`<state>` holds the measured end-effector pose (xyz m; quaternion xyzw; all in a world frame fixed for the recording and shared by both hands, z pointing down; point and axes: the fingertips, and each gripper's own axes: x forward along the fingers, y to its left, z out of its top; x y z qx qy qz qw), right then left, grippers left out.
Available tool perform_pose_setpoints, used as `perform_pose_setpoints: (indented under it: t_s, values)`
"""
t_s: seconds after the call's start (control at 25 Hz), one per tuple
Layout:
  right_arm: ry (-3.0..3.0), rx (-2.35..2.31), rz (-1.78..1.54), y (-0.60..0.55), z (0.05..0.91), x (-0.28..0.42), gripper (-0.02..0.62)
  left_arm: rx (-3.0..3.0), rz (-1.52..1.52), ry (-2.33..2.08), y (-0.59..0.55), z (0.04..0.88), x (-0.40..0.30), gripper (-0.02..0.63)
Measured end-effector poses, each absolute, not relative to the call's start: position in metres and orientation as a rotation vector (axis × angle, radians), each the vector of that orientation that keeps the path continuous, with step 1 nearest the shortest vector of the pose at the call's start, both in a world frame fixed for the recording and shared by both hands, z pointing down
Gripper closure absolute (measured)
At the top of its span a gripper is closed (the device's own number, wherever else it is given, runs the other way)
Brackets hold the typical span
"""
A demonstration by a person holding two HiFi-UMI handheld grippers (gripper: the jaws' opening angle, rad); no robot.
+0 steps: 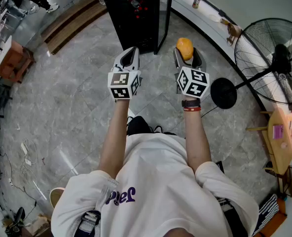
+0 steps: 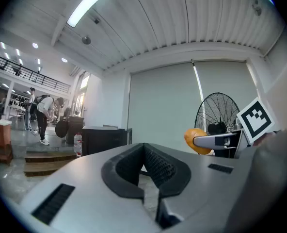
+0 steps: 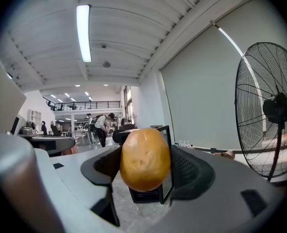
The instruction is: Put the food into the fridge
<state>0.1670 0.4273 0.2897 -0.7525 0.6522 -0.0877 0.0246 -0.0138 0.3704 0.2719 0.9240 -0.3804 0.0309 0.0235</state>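
Pinches the food [image 3: 145, 165] (rounded, orange-brown) in the right gripper [image 1: 188, 53], pads pressing on both of its sides, jaws set wide around it. Holds it in the air above the grey floor [image 1: 77, 112], near the open door [image 1: 164, 14] of the fridge [image 1: 136, 14], not inside. Holds the left gripper [image 1: 129, 52] just left of the right one, about level with it – tips pressed together, nothing between them. Faces the black fridge, standing on the floor at the far side, door swung out on its right. Also in view: standing fan [image 1: 272, 63] at right, wooden steps [image 1: 72, 23] far left, person [image 2: 42, 114] bending over in the far background.
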Motion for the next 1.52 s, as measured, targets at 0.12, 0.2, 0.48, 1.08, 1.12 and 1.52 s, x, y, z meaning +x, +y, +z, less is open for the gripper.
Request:
perform_pose_setpoints:
  t_s: [0.12, 0.2, 0.48, 1.08, 1.12, 1.52]
  values:
    - [2.034, -2.318, -0.277, 0.422, 0.293, 0.171, 0.265, 2.846, 0.082, -1.191, 0.368, 0.273, -0.010, 0.589]
    - [2.049, -2.309, -0.288, 0.417, 0.296, 0.170, 0.265, 2.836, 0.087, -1.197, 0.364, 0.276, -0.009, 0.589]
    - [2.082, -2.270, -0.314, 0.376, 0.306, 0.159, 0.265, 2.810, 0.096, -1.202, 0.333, 0.292, -0.013, 0.589]
    - [2.126, -2.210, -0.359, 0.206, 0.311, 0.160, 0.265, 2.773, 0.093, -1.258, 0.173, 0.297, -0.015, 0.589]
    - [2.134, -2.206, -0.356, 0.194, 0.310, 0.158, 0.265, 2.771, 0.089, -1.263, 0.163, 0.296, -0.016, 0.589]
    - [2.206, -2.185, -0.390, 0.092, 0.321, 0.134, 0.265, 2.747, 0.094, -1.289, 0.068, 0.302, -0.032, 0.589]
